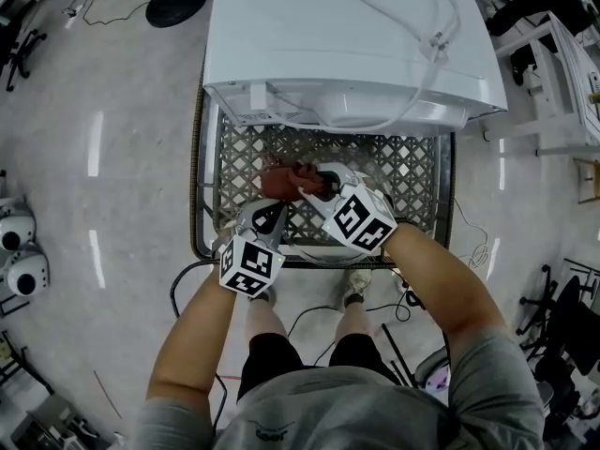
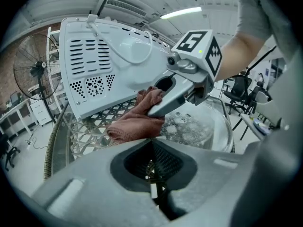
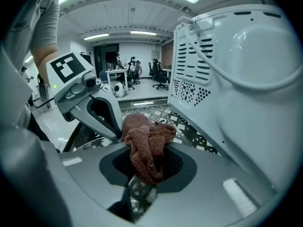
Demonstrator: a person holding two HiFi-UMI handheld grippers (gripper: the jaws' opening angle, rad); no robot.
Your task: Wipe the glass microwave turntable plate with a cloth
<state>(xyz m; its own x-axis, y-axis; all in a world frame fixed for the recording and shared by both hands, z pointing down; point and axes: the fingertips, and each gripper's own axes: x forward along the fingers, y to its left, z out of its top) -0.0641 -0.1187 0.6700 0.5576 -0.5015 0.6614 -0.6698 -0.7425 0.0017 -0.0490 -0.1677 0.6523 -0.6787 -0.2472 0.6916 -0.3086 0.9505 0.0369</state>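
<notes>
The clear glass turntable plate (image 2: 199,126), speckled with droplets, hangs over the lattice cart just in front of the microwave. My left gripper (image 2: 154,167) is shut on the plate's near rim; in the head view it (image 1: 272,218) sits at the cart's front left. A rust-red cloth (image 1: 281,184) lies bunched on the plate's left part. My right gripper (image 3: 142,174) is shut on this cloth (image 3: 147,150), with a piece of the glass (image 3: 137,195) showing under the fabric between the jaws. From the left gripper view, the right gripper (image 2: 156,110) presses the cloth (image 2: 135,124) against the plate.
A white microwave (image 1: 347,45) stands with its back toward me on the metal lattice cart (image 1: 412,167), its cord (image 1: 417,12) draped on top. The vented rear wall (image 3: 189,86) is close on my right gripper's right. A fan (image 2: 31,74) stands left; cables lie on the floor.
</notes>
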